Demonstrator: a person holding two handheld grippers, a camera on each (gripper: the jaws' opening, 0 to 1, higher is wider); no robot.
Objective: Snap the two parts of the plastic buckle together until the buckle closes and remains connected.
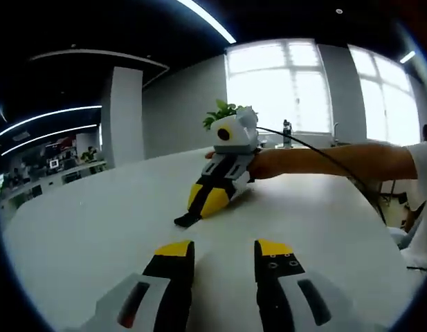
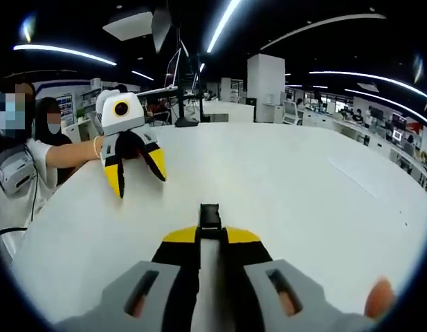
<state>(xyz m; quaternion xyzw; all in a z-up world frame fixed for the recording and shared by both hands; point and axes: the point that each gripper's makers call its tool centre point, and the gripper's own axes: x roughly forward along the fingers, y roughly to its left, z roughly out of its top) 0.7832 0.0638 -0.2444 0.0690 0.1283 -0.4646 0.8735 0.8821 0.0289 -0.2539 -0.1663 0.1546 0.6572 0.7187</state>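
the right gripper (image 2: 211,238) pinches one black buckle part (image 2: 210,216) between narrow jaws; the left gripper (image 1: 223,252) waits wide, empty. joining not yet done.

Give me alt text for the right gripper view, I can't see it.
The right tool is shut on a black buckle piece over a white table. Ahead to the left, the left tool hangs open above the table, held by a person's hand.

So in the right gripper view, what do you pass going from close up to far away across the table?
The right gripper's yellow-tipped jaws → small black plastic buckle piece pinched between them → bare white table → the other yellow-and-white gripper → distant office desks.
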